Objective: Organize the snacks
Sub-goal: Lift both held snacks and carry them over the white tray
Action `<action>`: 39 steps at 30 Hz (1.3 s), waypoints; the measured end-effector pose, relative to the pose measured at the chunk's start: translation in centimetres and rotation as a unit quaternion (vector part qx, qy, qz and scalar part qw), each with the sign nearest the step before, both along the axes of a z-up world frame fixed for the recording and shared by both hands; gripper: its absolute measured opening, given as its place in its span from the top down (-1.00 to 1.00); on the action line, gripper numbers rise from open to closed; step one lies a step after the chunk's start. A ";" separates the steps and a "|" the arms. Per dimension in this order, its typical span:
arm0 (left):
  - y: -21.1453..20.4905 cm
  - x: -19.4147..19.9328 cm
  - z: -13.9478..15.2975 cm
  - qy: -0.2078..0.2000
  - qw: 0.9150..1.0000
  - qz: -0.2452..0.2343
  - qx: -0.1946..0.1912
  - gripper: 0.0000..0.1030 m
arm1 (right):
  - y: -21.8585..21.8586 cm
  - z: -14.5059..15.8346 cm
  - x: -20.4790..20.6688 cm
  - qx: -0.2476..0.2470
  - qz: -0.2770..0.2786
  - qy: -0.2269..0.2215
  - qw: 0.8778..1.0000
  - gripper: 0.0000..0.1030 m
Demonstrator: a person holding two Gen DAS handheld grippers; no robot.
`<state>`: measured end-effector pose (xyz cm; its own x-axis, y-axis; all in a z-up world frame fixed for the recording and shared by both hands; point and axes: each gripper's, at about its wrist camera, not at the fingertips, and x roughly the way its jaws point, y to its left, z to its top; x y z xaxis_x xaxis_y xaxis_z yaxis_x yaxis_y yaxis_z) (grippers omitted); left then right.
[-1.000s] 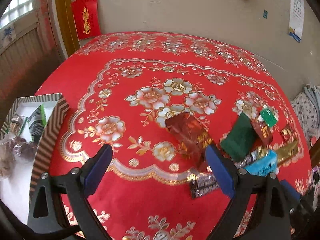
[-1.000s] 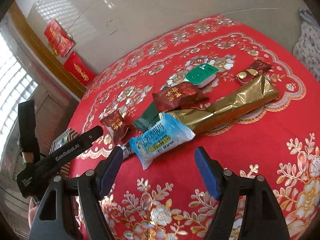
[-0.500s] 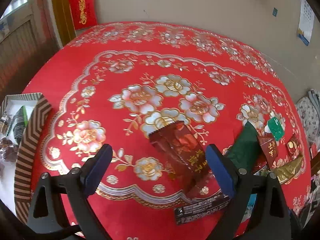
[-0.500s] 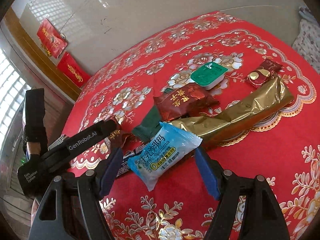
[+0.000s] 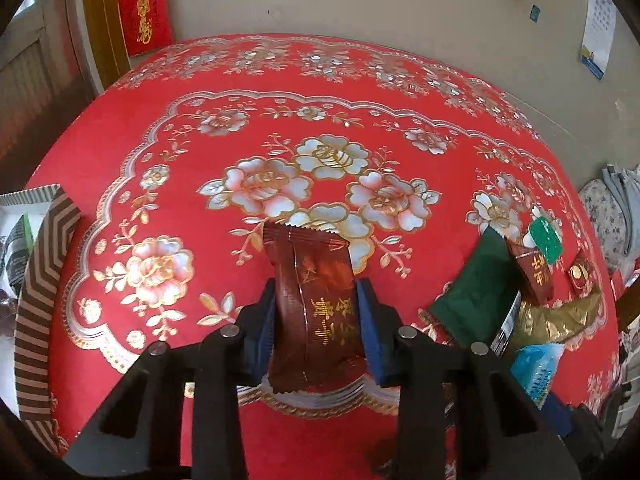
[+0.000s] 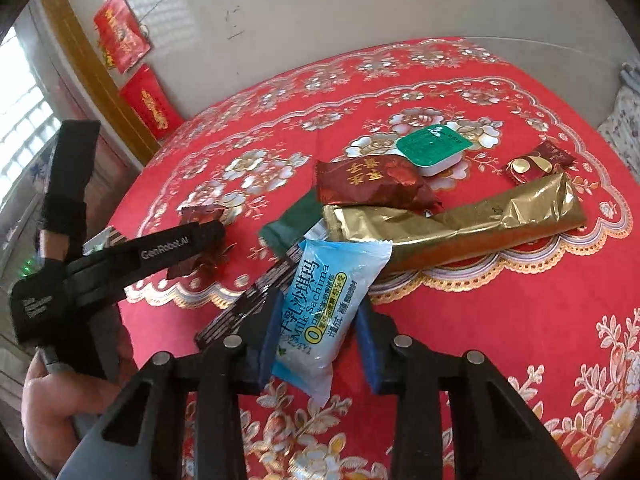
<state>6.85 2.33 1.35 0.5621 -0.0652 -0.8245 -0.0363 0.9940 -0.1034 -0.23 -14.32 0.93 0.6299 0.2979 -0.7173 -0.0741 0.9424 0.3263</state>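
The dark red packet [image 5: 316, 308] with gold characters sits between the blue pads of the left gripper [image 5: 316, 324], which is clamped on its sides. The packet's far, serrated end points out over the flowered red tablecloth [image 5: 240, 128], near the table's front edge. In the right wrist view the same gripper [image 6: 176, 240] reaches in from the left, and a corner of the packet [image 6: 200, 214] shows beyond its tip.

The blue sachima pack [image 6: 324, 312] lies lengthways between the pads of the right gripper [image 6: 316, 332]; the pads press its lower half, so the gripper is clenched on it. The pack's top end rests against the gold wrapper [image 6: 460, 224], a long pouch lying across the cloth.

Above the gold wrapper lies a second dark red packet [image 6: 372, 182], overlapping it, with a green-lidded cup [image 6: 432, 148] touching its far end. A small red candy [image 6: 536, 162] sits just beyond the wrapper's right end. A green packet [image 6: 292, 226] pokes out left of the pile, and a dark striped bar [image 6: 248, 308] runs under the sachima pack.

At the left edge of the left wrist view stands a striped box [image 5: 40, 288] with snacks inside, well apart from the pile.
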 end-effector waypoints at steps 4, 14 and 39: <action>1.4 -1.4 0.7 -0.014 1.000 0.004 0.000 0.28 | 0.7 1.0 -1.0 -0.006 0.016 -0.018 1.000 0.34; 2.4 -6.4 3.0 -0.068 0.997 -0.002 0.043 0.28 | 3.0 2.3 -2.0 -0.014 0.033 -0.037 0.999 0.33; 5.9 -12.5 4.4 -0.106 0.992 0.013 0.068 0.28 | 8.2 4.6 -4.5 -0.044 0.069 -0.069 0.994 0.33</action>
<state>-5.70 8.27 5.76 0.7242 0.0559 -0.6873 -0.0545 0.9982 0.0237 -4.74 -6.13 5.53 0.6817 0.3283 -0.6538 -0.2437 0.9445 0.2201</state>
